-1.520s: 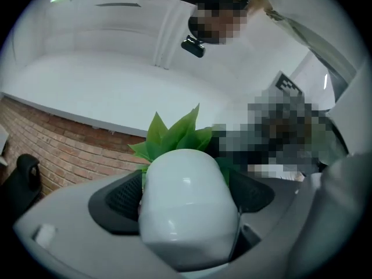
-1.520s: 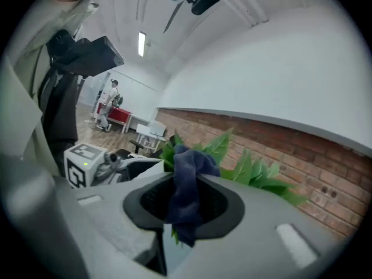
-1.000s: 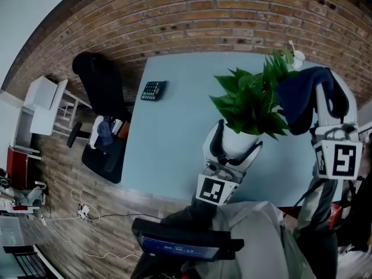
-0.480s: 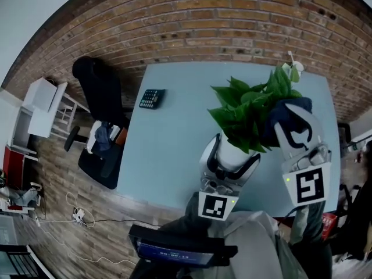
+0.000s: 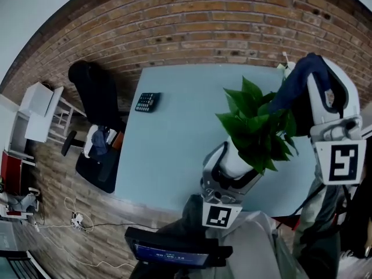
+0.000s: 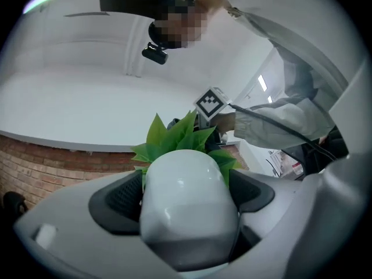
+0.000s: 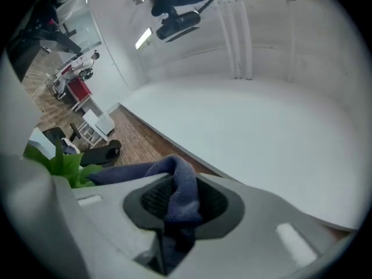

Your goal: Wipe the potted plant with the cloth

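A leafy green plant [image 5: 256, 127] grows from a white pot [image 5: 234, 163] that my left gripper [image 5: 232, 166] holds just over the pale blue table [image 5: 174, 138], tilted right. In the left gripper view the pot [image 6: 186, 196] fills the space between the jaws, with leaves [image 6: 174, 135] behind it. My right gripper [image 5: 318, 80] is raised at the plant's right, shut on a dark blue cloth [image 5: 293, 86] that drapes toward the leaves' top. The cloth [image 7: 180, 193] is pinched between the pads, with a leaf [image 7: 55, 161] at the left.
A black calculator [image 5: 145, 102] lies near the table's far left corner. A black office chair [image 5: 96, 92] stands left of the table, with a white shelf unit [image 5: 35, 112] beyond it. A small white object [image 5: 285, 63] sits at the table's far edge.
The right gripper dipped with the cloth into the leaves, then rose back up to the right. The left gripper rolled, leaning the plant to the right.
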{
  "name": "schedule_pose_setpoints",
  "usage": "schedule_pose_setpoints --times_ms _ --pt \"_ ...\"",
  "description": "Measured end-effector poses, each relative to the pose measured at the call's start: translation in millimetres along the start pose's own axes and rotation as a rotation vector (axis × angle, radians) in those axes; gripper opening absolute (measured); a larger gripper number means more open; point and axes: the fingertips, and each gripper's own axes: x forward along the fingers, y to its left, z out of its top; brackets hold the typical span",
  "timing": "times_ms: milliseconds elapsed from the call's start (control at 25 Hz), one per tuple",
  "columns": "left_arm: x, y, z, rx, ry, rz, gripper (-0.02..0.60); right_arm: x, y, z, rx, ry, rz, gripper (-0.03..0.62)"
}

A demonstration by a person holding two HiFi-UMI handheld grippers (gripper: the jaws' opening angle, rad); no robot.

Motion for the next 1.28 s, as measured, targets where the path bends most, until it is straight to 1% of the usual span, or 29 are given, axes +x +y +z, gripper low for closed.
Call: schedule_pose_setpoints --times_ms 80,120,160,200,240,360,440,480,520,560,640,680,720,760,800,840,880,920,960,1000,1080,1120,1200,1280 --pt "2 -4 2 0.010 -0.002 -0.002 0.480 10 7 -8 -0.048 0.052 0.012 0.094" --pt "3 -5 1 0.020 0.001 0.002 0.480 14 18 -16 -0.075 0.100 0.041 0.094" --pt "4 -5 1 0.039 0.006 0.007 0.480 16 34 -24 -0.089 0.145 0.089 0.094" --pt "5 -5 -1 0.065 0.015 0.010 0.480 18 51 -28 -0.082 0.170 0.152 0.094" --pt "5 -7 -4 0.096 0.031 0.009 0.479 18 70 -29 -0.055 0.172 0.224 0.094" --pt "5 -13 -16 0.191 0.084 -0.007 0.479 8 114 -18 0.039 0.143 0.441 0.094" --pt "6 -11 -21 0.207 0.097 -0.001 0.479 -5 130 -5 0.048 0.128 0.560 0.094" --pt "6 -9 -22 0.206 0.098 0.006 0.479 -10 131 3 0.043 0.115 0.587 0.094" --pt "6 -7 -22 0.206 0.095 0.014 0.479 -12 124 10 0.030 0.101 0.566 0.094" --pt "7 -6 -20 0.208 0.088 0.020 0.479 -9 110 18 0.002 0.077 0.481 0.094" --pt "7 -8 -15 0.216 0.064 0.019 0.479 4 67 33 -0.116 -0.001 0.196 0.094" --pt "7 -12 -12 0.221 0.051 0.013 0.479 10 48 37 -0.180 -0.024 0.071 0.094" --pt "7 -16 -9 0.229 0.038 0.006 0.479 14 36 35 -0.222 -0.025 -0.007 0.094" --pt "7 -20 -5 0.238 0.027 -0.001 0.479 17 31 30 -0.230 -0.005 -0.033 0.094" --pt "6 -23 -3 0.247 0.020 -0.006 0.479 20 33 19 -0.213 0.037 -0.014 0.094" --pt "7 -24 -2 0.257 0.019 -0.007 0.479 22 43 5 -0.195 0.100 0.037 0.094" --pt "7 -23 -2 0.268 0.024 -0.005 0.479 24 57 -9 -0.190 0.165 0.109 0.094" --pt "8 -22 -3 0.278 0.033 -0.001 0.478 25 74 -19 -0.188 0.206 0.191 0.094" --pt "8 -20 -5 0.282 0.045 0.005 0.479 23 90 -22 -0.167 0.208 0.271 0.094" --pt "8 -18 -8 0.278 0.058 0.012 0.477 19 104 -19 -0.117 0.182 0.344 0.094" --pt "7 -11 -14 0.253 0.086 0.035 0.477 4 124 -4 0.026 0.120 0.467 0.094" --pt "6 -5 -17 0.234 0.096 0.049 0.478 -4 132 2 0.085 0.109 0.517 0.094" --pt "5 8 -19 0.186 0.098 0.081 0.478 -21 145 13 0.134 0.113 0.599 0.094" --pt "5 20 -20 0.124 0.097 0.110 0.478 -37 156 22 0.131 0.108 0.672 0.094"
